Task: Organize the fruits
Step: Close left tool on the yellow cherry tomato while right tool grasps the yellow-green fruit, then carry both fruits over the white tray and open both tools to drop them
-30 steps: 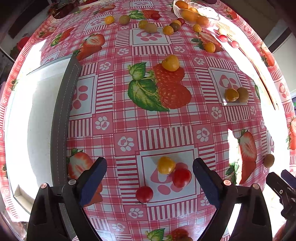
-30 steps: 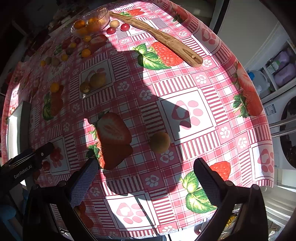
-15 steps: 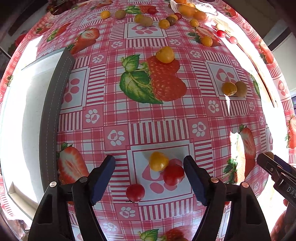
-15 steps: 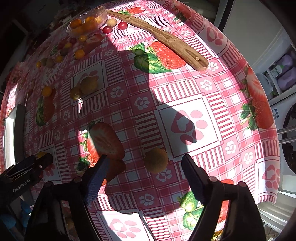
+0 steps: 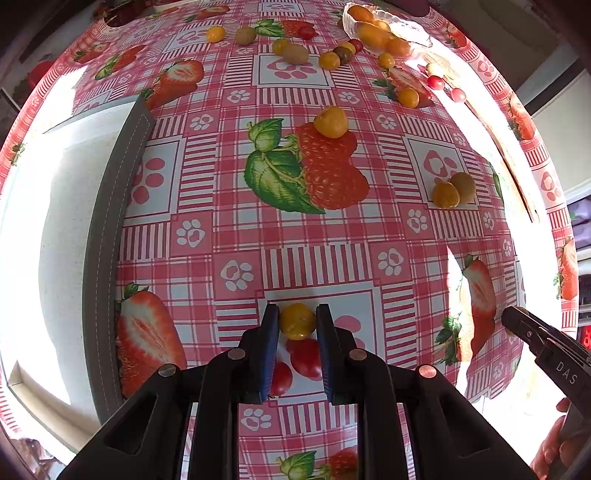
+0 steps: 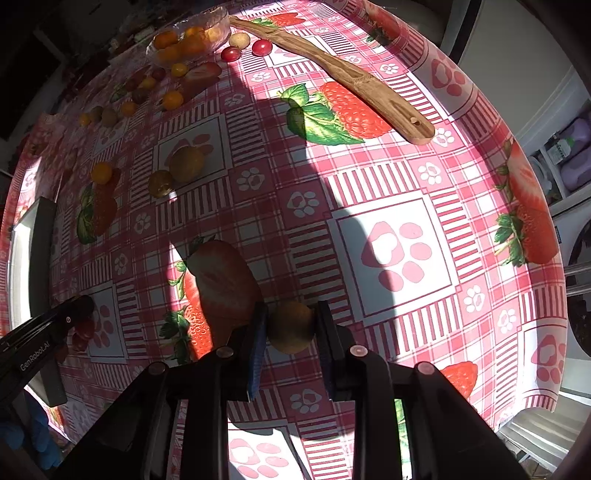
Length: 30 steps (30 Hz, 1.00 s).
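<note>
Both grippers reach low over the tablecloth. The left gripper grips a yellow tomato between its narrow jaws, with two red tomatoes just behind it. The right gripper clamps a brownish-green fruit. Far beyond the yellow tomato stands the glass bowl.

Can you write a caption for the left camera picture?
Left gripper squeezes a yellow tomato above two red tomatoes.
</note>
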Motion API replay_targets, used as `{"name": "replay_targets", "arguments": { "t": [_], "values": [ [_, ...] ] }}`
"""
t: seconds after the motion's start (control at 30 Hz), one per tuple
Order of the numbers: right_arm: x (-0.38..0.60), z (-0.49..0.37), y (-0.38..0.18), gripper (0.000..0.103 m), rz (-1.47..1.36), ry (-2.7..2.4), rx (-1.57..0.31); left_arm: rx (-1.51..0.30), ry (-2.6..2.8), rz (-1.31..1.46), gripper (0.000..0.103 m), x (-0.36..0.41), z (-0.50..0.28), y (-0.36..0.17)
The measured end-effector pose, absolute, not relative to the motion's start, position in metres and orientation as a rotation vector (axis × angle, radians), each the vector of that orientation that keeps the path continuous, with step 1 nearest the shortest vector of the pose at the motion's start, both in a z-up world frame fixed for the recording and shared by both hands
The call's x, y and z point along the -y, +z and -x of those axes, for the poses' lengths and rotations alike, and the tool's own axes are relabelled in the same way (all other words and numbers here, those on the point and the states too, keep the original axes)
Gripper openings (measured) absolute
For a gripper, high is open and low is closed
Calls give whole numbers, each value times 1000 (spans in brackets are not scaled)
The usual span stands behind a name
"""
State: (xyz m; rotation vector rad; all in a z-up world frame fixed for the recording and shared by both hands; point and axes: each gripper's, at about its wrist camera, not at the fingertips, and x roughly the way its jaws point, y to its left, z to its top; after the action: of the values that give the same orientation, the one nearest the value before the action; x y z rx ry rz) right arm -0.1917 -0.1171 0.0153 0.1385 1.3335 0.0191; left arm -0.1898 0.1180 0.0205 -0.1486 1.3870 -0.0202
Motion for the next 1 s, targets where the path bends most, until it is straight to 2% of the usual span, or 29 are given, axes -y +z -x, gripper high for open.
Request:
{"name": "replay_targets", "arguments": {
  "t": [0.37,0.67,1.0],
  "values": [
    [109,200,39,28,-187,105,-1280,-1322,-31,170,22,-146,212,54],
    [38,185,54,28,-122,251,-1269,-1274,69,215,22,-196,225,74],
    [-82,179,64,28,16,510,-1275,-1241,284,260,22,-286,257,75]
  ]
}}
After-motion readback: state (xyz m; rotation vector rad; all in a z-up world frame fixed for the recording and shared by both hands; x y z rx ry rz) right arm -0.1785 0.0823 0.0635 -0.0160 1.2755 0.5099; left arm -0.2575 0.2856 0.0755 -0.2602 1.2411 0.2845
